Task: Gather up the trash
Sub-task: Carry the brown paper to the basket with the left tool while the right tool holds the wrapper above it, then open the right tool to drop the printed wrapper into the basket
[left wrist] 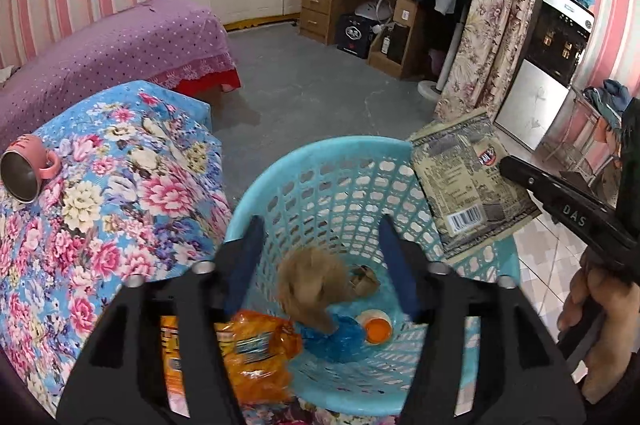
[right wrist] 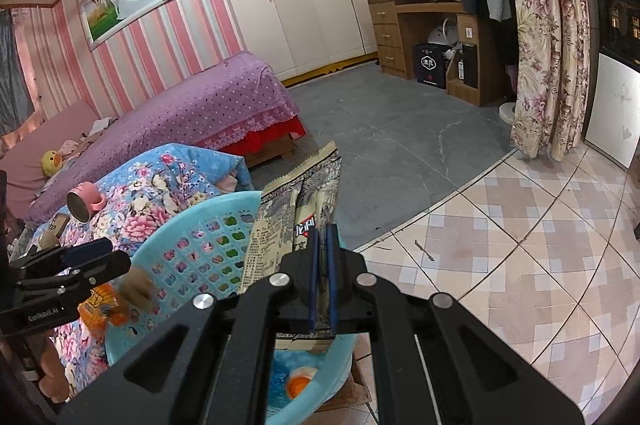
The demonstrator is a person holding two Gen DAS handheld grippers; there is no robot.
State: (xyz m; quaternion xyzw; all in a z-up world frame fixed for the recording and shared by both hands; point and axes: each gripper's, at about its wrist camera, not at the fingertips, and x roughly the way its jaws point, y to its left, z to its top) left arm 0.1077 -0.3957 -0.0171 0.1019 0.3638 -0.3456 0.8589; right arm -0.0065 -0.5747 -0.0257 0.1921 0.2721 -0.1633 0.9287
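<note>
A light blue plastic basket [left wrist: 360, 153] [right wrist: 192, 221] stands beside the floral-covered table. My left gripper [left wrist: 320, 225] [right wrist: 104, 257] hangs over it, open. Between and below its fingers is a blurred brown fluffy lump [left wrist: 312, 285] [right wrist: 136, 289] that touches neither pad. In the basket lie an orange snack bag [left wrist: 256, 349], crumpled blue plastic [left wrist: 336, 341], an orange and white cap [left wrist: 378, 329] and a brown scrap [left wrist: 366, 279]. My right gripper [right wrist: 322, 231] [left wrist: 508, 165] is shut on a grey-beige printed packet [right wrist: 296, 193] [left wrist: 460, 177], held upright at the basket's right rim.
A pink mug [left wrist: 28, 169] [right wrist: 86, 201] lies on its side on the floral tablecloth [left wrist: 120, 205]. A purple-covered bed [left wrist: 120, 41] lies beyond it. A wooden desk [left wrist: 352, 5], a flowered curtain [left wrist: 488, 37] and a water dispenser [left wrist: 548, 65] line the far side. A hand [left wrist: 592, 309] holds the right gripper.
</note>
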